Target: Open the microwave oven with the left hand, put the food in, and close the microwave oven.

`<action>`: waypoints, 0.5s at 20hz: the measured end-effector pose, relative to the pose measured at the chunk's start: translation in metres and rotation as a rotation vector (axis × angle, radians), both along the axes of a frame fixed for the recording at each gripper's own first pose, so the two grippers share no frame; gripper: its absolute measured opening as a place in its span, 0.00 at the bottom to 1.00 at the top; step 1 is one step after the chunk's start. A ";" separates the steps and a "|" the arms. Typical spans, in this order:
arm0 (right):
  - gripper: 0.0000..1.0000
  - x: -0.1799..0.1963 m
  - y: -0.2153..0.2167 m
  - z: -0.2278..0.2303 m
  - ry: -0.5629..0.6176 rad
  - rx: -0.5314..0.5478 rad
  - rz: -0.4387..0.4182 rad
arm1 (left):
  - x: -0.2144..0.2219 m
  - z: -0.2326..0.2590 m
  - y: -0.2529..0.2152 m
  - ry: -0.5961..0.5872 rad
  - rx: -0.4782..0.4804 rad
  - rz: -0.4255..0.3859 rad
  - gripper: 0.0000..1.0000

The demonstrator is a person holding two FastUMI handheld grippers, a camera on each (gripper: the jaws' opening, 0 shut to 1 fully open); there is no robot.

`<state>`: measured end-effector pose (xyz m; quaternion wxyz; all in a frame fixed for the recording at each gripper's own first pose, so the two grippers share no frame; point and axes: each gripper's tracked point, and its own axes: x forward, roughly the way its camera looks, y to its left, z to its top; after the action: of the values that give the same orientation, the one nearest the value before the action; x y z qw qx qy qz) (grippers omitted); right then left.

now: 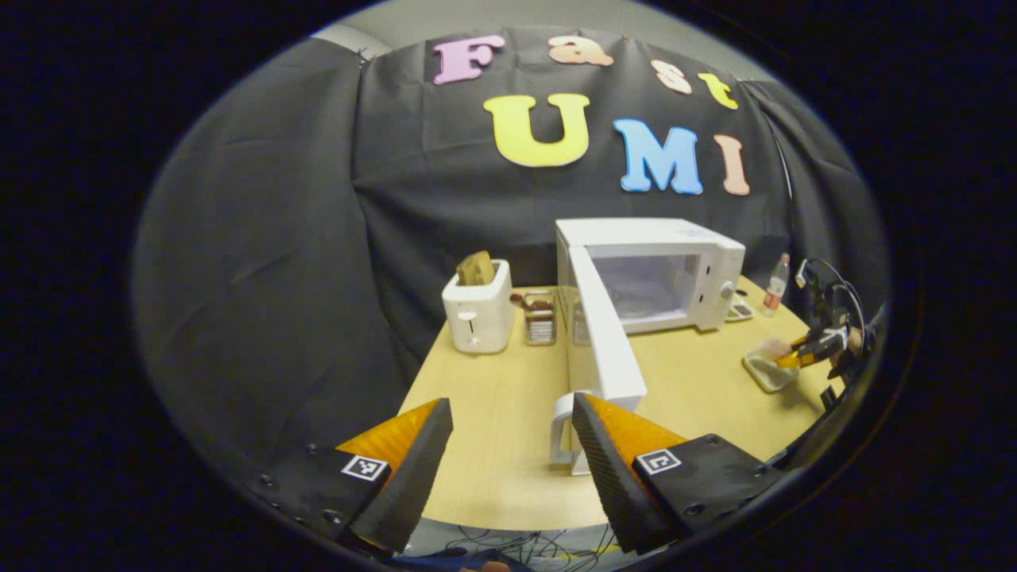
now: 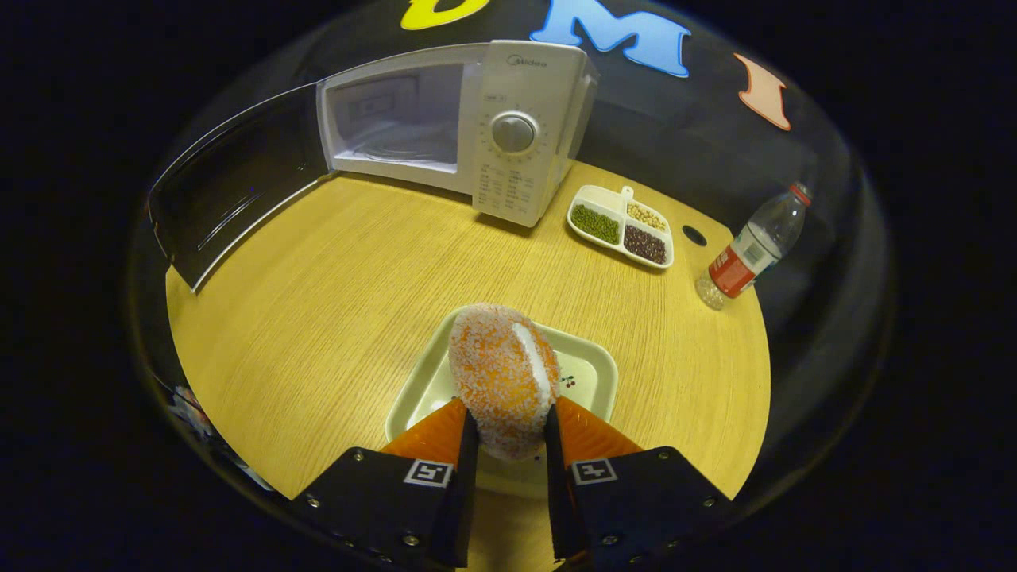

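The white microwave (image 1: 675,274) (image 2: 508,127) stands at the back of the wooden table with its door (image 1: 608,334) (image 2: 230,183) swung wide open and its cavity bare. My left gripper (image 1: 512,445) is open near the table's front edge, one finger close beside the door's handle (image 1: 562,429), nothing between the fingers. My right gripper (image 2: 508,433) is shut on a sugar-coated orange pastry (image 2: 500,373) with a cream stripe, held over a small pale tray (image 2: 592,373). In the left gripper view the right gripper (image 1: 806,353) appears far right over the tray (image 1: 767,373).
A white toaster (image 1: 478,314) with bread and a small rack (image 1: 540,318) stand left of the microwave. A divided dish of beans (image 2: 620,226) and a plastic bottle (image 2: 751,246) (image 1: 776,284) sit to its right. Bare tabletop (image 2: 357,278) lies before the oven.
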<state>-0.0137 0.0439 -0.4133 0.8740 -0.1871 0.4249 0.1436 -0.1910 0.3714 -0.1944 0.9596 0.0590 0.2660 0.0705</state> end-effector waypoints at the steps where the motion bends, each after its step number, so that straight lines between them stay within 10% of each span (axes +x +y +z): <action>1: 0.40 0.003 0.001 0.011 -0.032 -0.021 0.025 | 0.006 0.016 -0.017 -0.050 -0.004 -0.002 0.98; 10: 0.40 0.043 0.053 0.117 -0.411 -0.247 0.323 | 0.061 0.121 -0.125 -0.351 -0.073 -0.011 0.97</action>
<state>0.0288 0.0972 -0.2967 0.8782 -0.3826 0.2178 0.1870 -0.1300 0.2466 -0.0735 0.9931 0.0123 0.0968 0.0648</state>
